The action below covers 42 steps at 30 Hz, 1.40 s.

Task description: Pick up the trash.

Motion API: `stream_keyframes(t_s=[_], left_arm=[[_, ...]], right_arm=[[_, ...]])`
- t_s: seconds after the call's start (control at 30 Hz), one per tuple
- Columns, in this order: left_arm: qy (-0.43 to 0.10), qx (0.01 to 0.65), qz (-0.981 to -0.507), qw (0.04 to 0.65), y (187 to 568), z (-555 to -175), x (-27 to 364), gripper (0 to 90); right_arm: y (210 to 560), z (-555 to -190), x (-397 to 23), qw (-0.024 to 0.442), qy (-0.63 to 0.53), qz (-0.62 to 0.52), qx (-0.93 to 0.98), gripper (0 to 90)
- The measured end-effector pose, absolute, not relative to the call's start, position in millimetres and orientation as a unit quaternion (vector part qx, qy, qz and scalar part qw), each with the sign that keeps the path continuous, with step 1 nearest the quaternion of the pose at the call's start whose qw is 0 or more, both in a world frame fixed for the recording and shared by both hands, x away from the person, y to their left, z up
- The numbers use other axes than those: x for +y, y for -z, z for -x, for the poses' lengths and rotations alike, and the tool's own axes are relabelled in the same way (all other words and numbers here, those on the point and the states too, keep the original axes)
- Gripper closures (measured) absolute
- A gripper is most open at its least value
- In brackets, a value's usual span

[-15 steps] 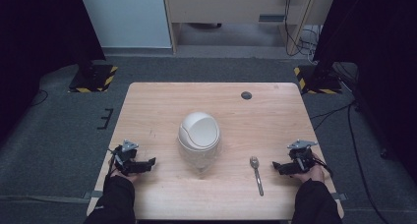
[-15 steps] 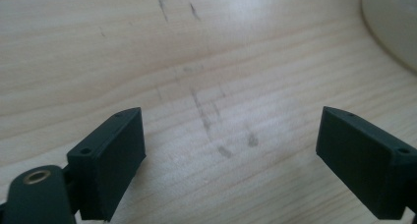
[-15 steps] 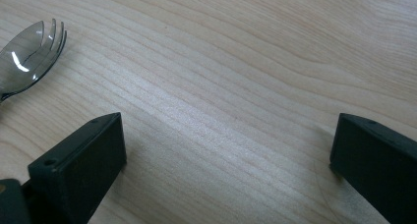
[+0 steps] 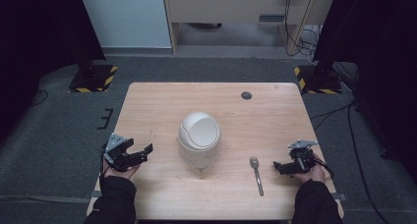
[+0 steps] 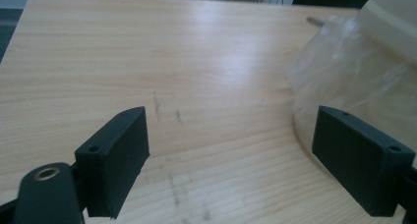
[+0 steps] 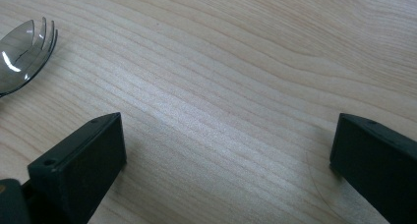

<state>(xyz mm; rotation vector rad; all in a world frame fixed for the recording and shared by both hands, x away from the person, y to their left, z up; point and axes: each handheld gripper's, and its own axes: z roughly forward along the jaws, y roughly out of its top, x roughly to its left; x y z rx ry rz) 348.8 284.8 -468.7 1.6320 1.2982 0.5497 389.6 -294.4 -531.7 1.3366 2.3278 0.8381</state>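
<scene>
A small white bin with a domed swing lid and a clear lower body stands in the middle of the wooden table. Its clear wall rises at the right of the left gripper view. A metal spork lies flat to the bin's right, its tines at the upper left of the right gripper view. My left gripper rests near the table's left edge, open and pointing toward the bin. My right gripper sits open just right of the spork, with bare wood between its jaws.
A dark round hole marks the table's far right part. Beyond the table lie grey carpet, two stands with yellow-black bases and cables on the floor.
</scene>
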Motion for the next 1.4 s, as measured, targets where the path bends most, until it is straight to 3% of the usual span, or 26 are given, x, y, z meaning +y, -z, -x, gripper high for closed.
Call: stream_keyframes(t_s=[0.63, 1.4], left_arm=[[-0.274, 0.462, -0.652, 0.535, 414, -331, 244, 12.3], [-0.281, 0.422, -0.680, 0.530, 400, -343, 168, 7.0]], right_arm=[[533, -389, -294, 0.168, -0.302, -0.467, 0.814, 0.4], [533, -388, -292, 0.168, -0.298, -0.470, 0.814, 0.4]])
